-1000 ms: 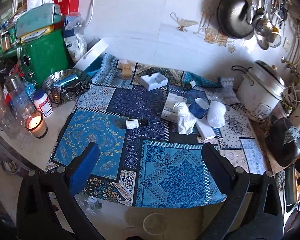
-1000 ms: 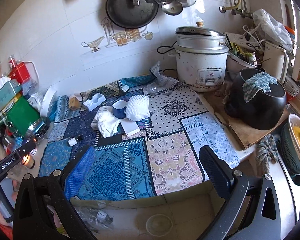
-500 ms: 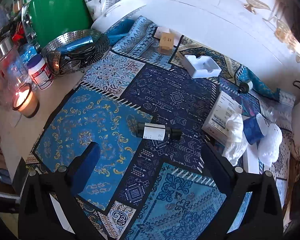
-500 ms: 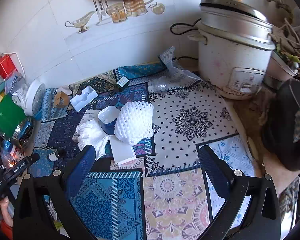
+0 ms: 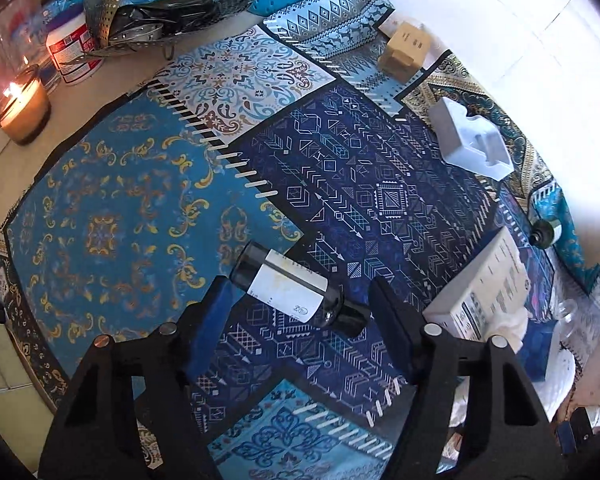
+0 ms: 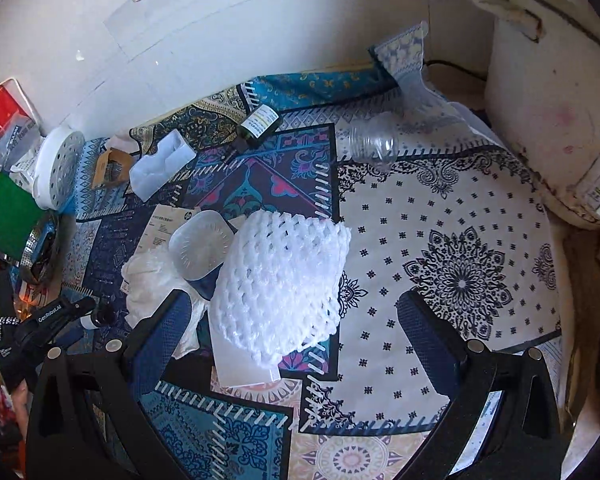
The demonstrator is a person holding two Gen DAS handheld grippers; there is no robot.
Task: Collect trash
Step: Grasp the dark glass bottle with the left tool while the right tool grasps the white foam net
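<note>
I'm looking at a home kitchen: a rice cooker (image 6: 548, 92) is sitting at the table's (image 5: 100, 92) right edge, a steamer basket (image 5: 160, 4) at its left.

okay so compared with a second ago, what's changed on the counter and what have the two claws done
Both claws came down toward the patterned cloth. The left claw now straddles the small dark bottle lying on its side, its jaws closing, pads not yet pressing. The right claw dropped over the white foam net, wide open, gripping nothing. Bottle, net, white tray and lit candle lie where they were.
</note>
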